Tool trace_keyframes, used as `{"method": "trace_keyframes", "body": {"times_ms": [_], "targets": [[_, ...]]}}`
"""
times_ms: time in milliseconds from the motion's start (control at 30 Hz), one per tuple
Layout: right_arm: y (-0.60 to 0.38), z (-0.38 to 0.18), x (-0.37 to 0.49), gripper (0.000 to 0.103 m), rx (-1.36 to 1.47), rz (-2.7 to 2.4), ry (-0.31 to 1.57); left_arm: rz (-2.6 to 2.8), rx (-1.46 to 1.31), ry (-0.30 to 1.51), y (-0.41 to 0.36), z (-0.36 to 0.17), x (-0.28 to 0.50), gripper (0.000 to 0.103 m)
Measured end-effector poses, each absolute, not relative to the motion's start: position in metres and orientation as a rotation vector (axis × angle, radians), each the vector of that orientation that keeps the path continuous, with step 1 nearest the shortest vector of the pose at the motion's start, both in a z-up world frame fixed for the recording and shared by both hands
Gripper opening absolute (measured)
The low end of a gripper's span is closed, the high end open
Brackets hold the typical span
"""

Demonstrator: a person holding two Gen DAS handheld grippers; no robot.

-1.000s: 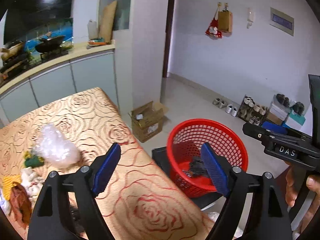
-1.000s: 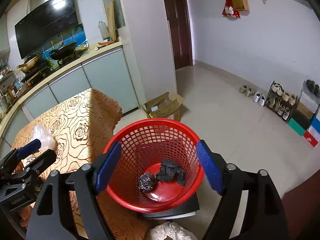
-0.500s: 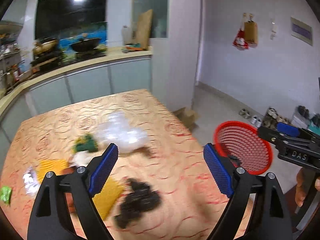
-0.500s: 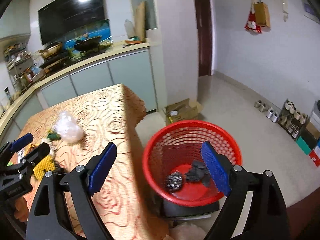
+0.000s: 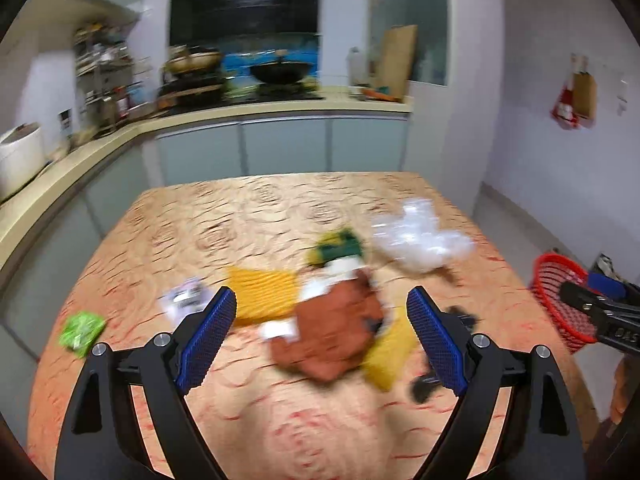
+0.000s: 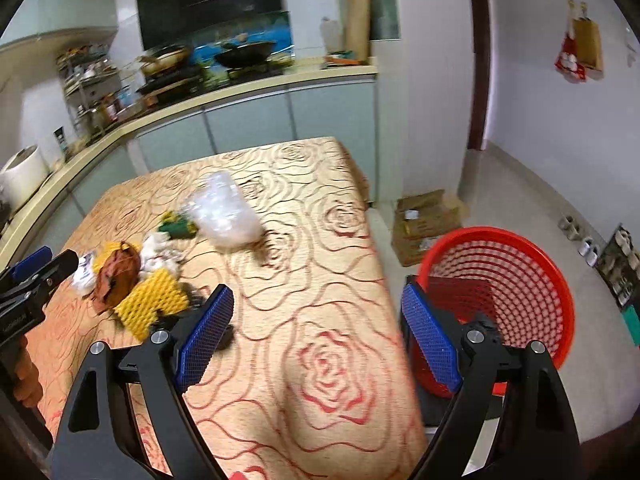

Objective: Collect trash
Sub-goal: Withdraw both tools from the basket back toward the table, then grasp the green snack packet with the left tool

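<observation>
A heap of trash lies on the gold rose-patterned table point(image 5: 280, 216): a brown crumpled piece point(image 5: 336, 336), yellow foam netting point(image 5: 260, 292), a clear plastic bag point(image 5: 420, 236), a green-and-yellow scrap point(image 5: 336, 246), a green wrapper point(image 5: 80, 332) and black bits point(image 5: 460, 314). My left gripper point(image 5: 320, 296) is open over the near side of the heap, nothing between its pads. My right gripper point(image 6: 318, 292) is open above the table's right part, empty, with the red mesh basket point(image 6: 508, 280) just right of it. The heap point(image 6: 120, 276) lies to its left.
The red basket point(image 5: 560, 300) stands off the table's right edge on a dark seat. A cardboard box point(image 6: 428, 220) and shoes sit on the floor beyond. A kitchen counter point(image 5: 240, 114) with pans runs behind and left of the table.
Both views have swung left, from the basket to the table. The trash heap now sits in front of the left gripper; the basket has slid to the right. The right jaws stand slightly wider.
</observation>
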State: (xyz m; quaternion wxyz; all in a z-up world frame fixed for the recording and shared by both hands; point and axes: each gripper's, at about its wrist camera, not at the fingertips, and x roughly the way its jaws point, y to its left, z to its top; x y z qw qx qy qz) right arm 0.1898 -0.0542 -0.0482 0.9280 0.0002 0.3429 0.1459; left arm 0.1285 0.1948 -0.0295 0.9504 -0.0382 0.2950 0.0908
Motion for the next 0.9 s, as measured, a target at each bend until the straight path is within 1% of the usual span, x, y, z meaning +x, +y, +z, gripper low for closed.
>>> {"method": "trace_keyframes", "body": {"times_ms": [300, 467, 633, 733, 900], "targets": [[-0.034, -0.050, 0.191, 0.084, -0.025, 0.333, 0.714, 0.418, -0.120, 0.616, 0.283, -0.039, 0.105, 0.084], [-0.030, -0.054, 0.196, 0.084, -0.028, 0.330, 0.727, 0.536, -0.123, 0.655, 0.336, -0.049, 0.095, 0.084], [-0.025, -0.057, 0.199, 0.084, -0.032, 0.329, 0.737, 0.596, -0.190, 0.688, 0.390, -0.060, 0.086, 0.084], [-0.021, -0.059, 0.201, 0.084, -0.030, 0.330, 0.744, 0.571, -0.219, 0.704, 0.404, -0.065, 0.086, 0.084], [-0.013, -0.060, 0.204, 0.084, -0.040, 0.337, 0.748, 0.531, -0.145, 0.767, 0.405, -0.078, 0.103, 0.084]]}}
